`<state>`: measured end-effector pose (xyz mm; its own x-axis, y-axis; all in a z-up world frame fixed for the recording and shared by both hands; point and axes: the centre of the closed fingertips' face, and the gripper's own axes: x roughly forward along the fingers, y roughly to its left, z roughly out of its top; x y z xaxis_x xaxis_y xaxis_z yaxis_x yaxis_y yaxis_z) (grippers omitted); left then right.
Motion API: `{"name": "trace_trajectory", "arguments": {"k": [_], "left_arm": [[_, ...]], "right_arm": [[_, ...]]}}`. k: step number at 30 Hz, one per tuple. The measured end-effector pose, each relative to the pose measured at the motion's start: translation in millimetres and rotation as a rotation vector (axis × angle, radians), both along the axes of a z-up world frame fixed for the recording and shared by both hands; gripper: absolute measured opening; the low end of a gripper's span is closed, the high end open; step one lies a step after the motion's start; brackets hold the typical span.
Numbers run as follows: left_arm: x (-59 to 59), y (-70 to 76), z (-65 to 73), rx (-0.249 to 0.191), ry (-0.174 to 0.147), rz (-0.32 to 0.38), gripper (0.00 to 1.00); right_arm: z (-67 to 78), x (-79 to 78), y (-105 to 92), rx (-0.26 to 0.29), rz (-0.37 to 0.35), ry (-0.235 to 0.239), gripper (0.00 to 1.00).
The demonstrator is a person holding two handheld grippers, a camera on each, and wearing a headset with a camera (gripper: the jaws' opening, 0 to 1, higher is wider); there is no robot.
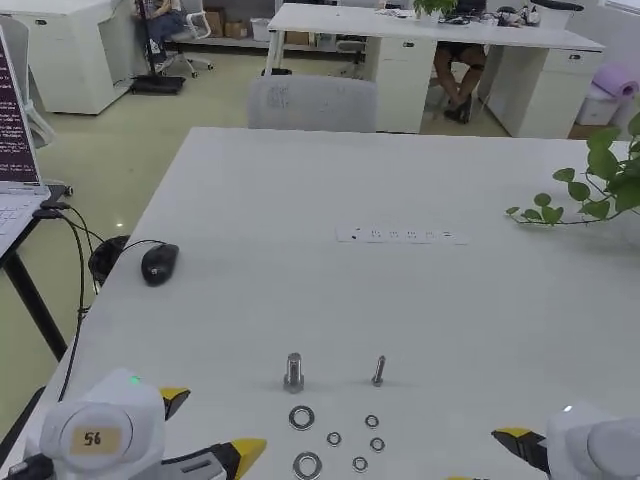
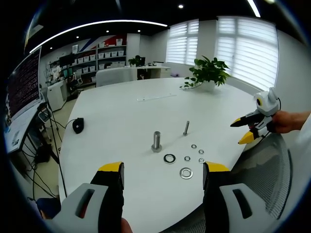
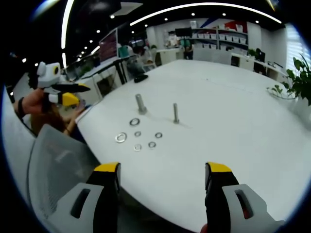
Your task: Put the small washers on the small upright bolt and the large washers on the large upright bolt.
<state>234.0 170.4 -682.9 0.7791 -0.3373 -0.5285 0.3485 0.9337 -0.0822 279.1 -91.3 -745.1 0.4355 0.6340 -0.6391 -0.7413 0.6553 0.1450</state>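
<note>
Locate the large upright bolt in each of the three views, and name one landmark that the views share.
Head view: large upright bolt low centre, left of the small upright bolt.
Left gripper view: large upright bolt near centre.
Right gripper view: large upright bolt left of centre, upper half.
Shared landmark: the black mouse on the table.

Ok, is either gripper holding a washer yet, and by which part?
No. Both the left gripper and the right gripper are open and empty.
</note>
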Motion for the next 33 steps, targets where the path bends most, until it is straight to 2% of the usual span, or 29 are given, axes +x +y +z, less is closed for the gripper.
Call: {"name": "trace_trajectory", "arguments": {"k": [33], "left_arm": [[-2.5,-2.5,-1.0,-0.007,0.001,-0.006,0.65]], "right_arm": [[0.9,1.3,-0.7,-0.013,0.005,0.002,0.72]]}}
